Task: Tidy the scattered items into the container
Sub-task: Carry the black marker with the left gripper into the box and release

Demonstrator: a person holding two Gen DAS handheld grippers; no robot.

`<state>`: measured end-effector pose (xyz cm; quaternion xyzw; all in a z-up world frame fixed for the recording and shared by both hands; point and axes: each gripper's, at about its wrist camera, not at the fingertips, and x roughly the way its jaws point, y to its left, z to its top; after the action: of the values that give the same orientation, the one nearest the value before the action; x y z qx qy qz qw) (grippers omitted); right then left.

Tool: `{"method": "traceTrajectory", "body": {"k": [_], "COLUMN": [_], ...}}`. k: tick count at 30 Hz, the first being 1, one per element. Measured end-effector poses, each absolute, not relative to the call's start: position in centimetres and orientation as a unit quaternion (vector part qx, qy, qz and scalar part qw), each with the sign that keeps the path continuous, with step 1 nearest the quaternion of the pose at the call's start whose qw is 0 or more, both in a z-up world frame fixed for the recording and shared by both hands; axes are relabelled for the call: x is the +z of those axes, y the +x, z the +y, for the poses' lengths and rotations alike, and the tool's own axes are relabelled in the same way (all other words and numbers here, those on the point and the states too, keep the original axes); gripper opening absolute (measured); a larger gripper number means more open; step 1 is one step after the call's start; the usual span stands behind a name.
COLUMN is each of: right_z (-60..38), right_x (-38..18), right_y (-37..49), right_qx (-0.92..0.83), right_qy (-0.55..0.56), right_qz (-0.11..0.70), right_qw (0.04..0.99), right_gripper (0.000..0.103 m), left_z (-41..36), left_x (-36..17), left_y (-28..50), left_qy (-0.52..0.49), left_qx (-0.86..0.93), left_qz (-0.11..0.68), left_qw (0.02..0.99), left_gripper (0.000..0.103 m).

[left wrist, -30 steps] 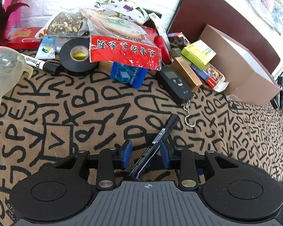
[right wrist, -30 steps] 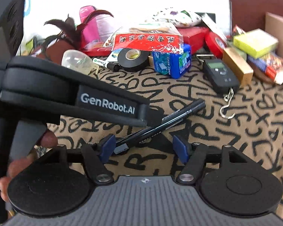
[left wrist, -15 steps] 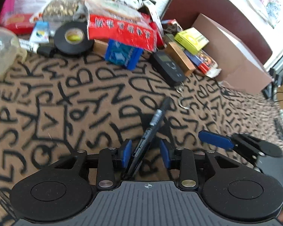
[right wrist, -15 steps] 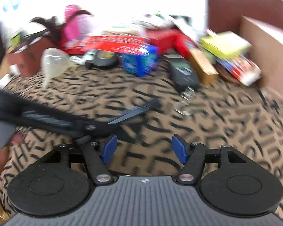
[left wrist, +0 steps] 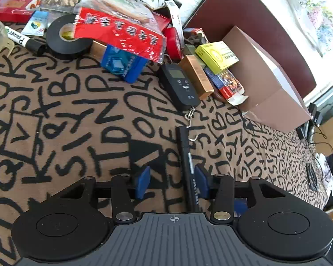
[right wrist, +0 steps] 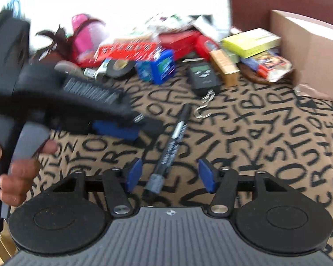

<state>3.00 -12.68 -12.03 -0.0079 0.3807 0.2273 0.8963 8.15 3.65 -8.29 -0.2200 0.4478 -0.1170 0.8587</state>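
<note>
Left wrist view: left gripper (left wrist: pixel 170 182) jaws opening, blue pads now well apart where a second ago they pinched the black marker pen (left wrist: pixel 188 168). Pen lies free between them, close against the right-hand pad, cap end pointing away toward the steel hook of the black digital hanging scale (left wrist: pixel 181 86). Nothing gripped.

Right wrist view: right gripper (right wrist: pixel 169 175) has come in over the same pen (right wrist: pixel 172 148), which a second ago lay ahead of its pads in the other tool's hold. Jaws closing, pen between them nearer the left-hand pad; neither pad presses on it yet. Left tool sits blurred off to the left, with the person's fingers (right wrist: pixel 17 177) on its grip.

Reading: a hand-over. Left lets go, right takes up.

Beyond the tongs: letter-patterned brown cloth (left wrist: pixel 55 115), then clutter at the far edge — black tape roll (left wrist: pixel 66 38), blue packet (left wrist: pixel 122 63), red printed bag (left wrist: pixel 119 33), yellow-green carton (left wrist: pixel 217 55). Open brown cardboard box (left wrist: pixel 266 84) stands ahead and to the right, well apart from the pen; likely the container. Pen not yet in it.
</note>
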Motion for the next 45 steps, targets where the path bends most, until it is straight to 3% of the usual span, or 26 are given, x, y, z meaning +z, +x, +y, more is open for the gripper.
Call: {"method": "traceTrajectory", "body": {"k": [3, 5, 6, 7, 8, 9, 14, 15, 18, 19, 35, 45], "right_z": [-11.7, -12.1, -12.6, -13.2, -13.8, -14.3, -15.9, -16.1, -16.1, -16.0, -18.4, -22.5], "right_x": [-12.5, -12.5, -12.6, -12.5, -12.5, -12.5, -12.4, -12.5, -12.5, -12.6, -12.6, -6.8], "right_y": [2.6, 2.2, 2.2, 2.3, 2.4, 2.5, 2.9, 3.0, 3.6, 3.8, 5.3, 4.4], "right_qx": [0.225, 0.226, 0.225, 0.223, 0.218, 0.214, 0.206, 0.206, 0.203, 0.203, 0.217, 0.211], "right_qy": [-0.049, -0.071, -0.069, -0.065, -0.060, -0.057, -0.041, -0.033, -0.027, -0.026, 0.085, 0.093], "right_qz": [0.371, 0.364, 0.366, 0.369, 0.372, 0.375, 0.382, 0.383, 0.382, 0.381, 0.402, 0.329], "right_qw": [0.900, 0.901, 0.900, 0.900, 0.900, 0.900, 0.900, 0.900, 0.901, 0.902, 0.886, 0.916], "right_gripper": [0.037, 0.024, 0.020, 0.017, 0.017, 0.017, 0.017, 0.017, 0.018, 0.018, 0.018, 0.018], "left_z": [1.7, 0.6, 0.4, 0.2, 0.1, -0.2, -1.7, -1.9, -2.9, -3.2, -3.3, -7.3], "left_x": [-8.0, -8.4, -8.7, -8.8, -8.8, -8.8, -9.5, -9.4, -9.3, -9.2, -9.0, -2.3], "left_y": [9.2, 10.0, 10.4, 10.7, 10.9, 11.1, 12.0, 12.1, 12.4, 12.5, 11.6, 11.5], "left_qy": [-0.177, -0.151, -0.153, -0.161, -0.167, -0.165, -0.198, -0.201, -0.181, -0.170, -0.161, -0.151], "left_qx": [-0.127, -0.128, -0.130, -0.131, -0.129, -0.141, -0.130, -0.123, -0.112, -0.112, -0.133, -0.175], "left_qz": [0.462, 0.475, 0.479, 0.480, 0.483, 0.489, 0.494, 0.492, 0.488, 0.487, 0.476, 0.412], "left_qw": [0.860, 0.858, 0.855, 0.852, 0.850, 0.845, 0.837, 0.838, 0.846, 0.849, 0.854, 0.882], "left_gripper": [0.058, 0.044, 0.043, 0.038, 0.023, 0.019, 0.018, 0.023, 0.022, 0.016, 0.015, 0.015]}}
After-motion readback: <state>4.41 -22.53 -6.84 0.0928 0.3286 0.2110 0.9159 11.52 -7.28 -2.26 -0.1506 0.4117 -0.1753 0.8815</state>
